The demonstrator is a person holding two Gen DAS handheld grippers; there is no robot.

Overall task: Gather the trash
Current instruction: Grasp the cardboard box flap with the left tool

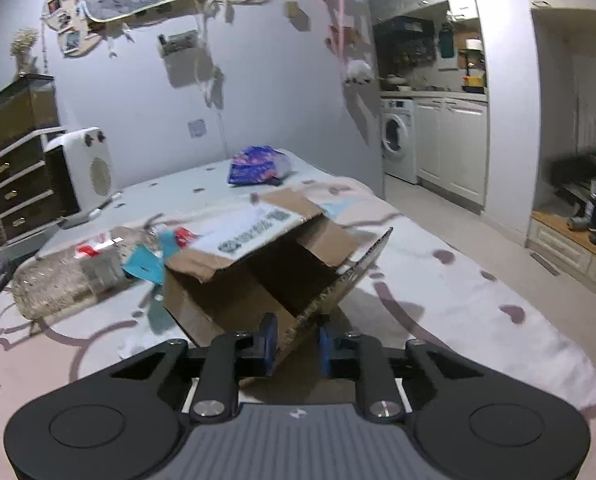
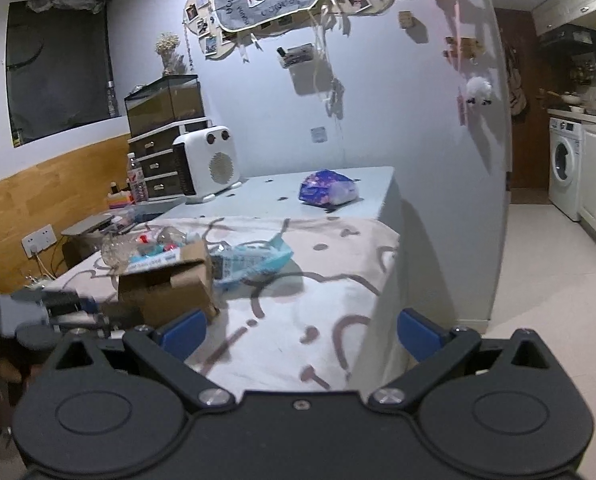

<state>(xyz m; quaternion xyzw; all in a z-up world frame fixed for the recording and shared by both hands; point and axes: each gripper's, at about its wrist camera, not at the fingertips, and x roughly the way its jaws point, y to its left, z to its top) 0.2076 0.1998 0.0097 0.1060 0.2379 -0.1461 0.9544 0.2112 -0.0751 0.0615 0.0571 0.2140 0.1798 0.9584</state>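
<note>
Pinching a flap of the cardboard box, left gripper has its blue pads on both sides of it | box sits open on the pink-patterned table, wrappers and a clear bottle just beside | right gripper spread wide, nothing in it
</note>
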